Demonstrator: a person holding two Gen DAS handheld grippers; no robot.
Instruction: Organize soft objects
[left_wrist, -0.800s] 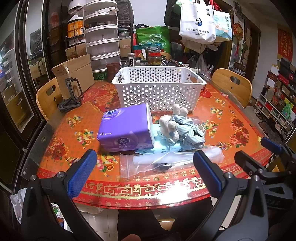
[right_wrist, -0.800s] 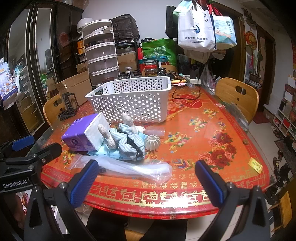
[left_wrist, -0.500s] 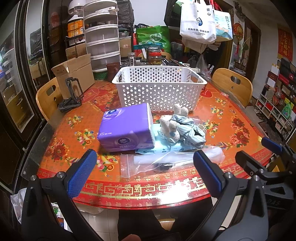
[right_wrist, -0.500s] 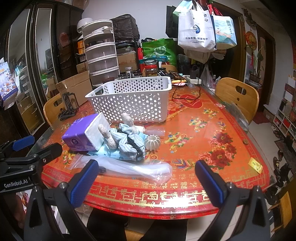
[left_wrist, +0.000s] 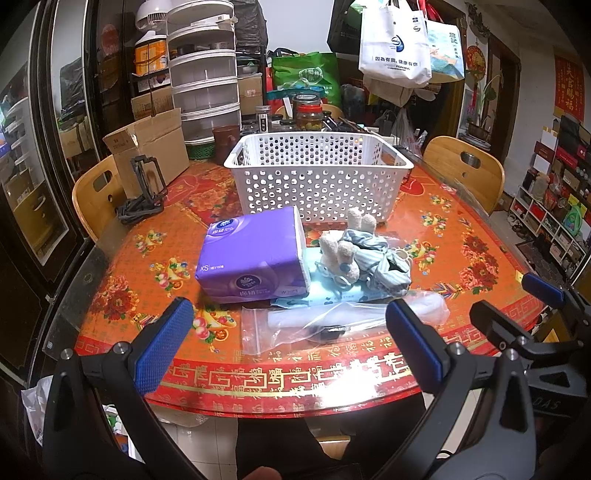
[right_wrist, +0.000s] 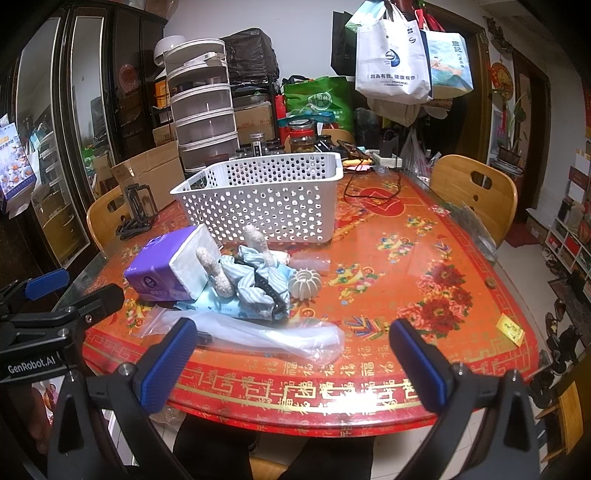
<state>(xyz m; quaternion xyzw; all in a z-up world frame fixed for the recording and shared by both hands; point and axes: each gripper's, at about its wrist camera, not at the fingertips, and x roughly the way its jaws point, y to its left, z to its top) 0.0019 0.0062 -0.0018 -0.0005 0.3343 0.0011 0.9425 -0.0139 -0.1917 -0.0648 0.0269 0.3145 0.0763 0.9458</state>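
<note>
A white perforated basket (left_wrist: 319, 173) (right_wrist: 266, 195) stands at the table's middle. In front of it lie a purple tissue pack (left_wrist: 253, 256) (right_wrist: 166, 269), fuzzy cream socks (left_wrist: 340, 253) (right_wrist: 216, 273), a blue-striped cloth (left_wrist: 384, 264) (right_wrist: 258, 280), a light blue pack (left_wrist: 332, 293) under them, and a clear zip bag (left_wrist: 314, 325) (right_wrist: 266, 336) nearest me. My left gripper (left_wrist: 288, 343) is open and empty, held off the table's near edge. My right gripper (right_wrist: 291, 365) is open and empty beside it, also short of the bag.
A ribbed white round object (right_wrist: 304, 284) lies right of the cloth. A black stand (left_wrist: 142, 195) and cardboard box (left_wrist: 147, 147) sit at the left, jars (left_wrist: 308, 112) behind the basket. Wooden chairs (left_wrist: 461, 170) (left_wrist: 96, 195) flank the glass-topped table (right_wrist: 424, 266).
</note>
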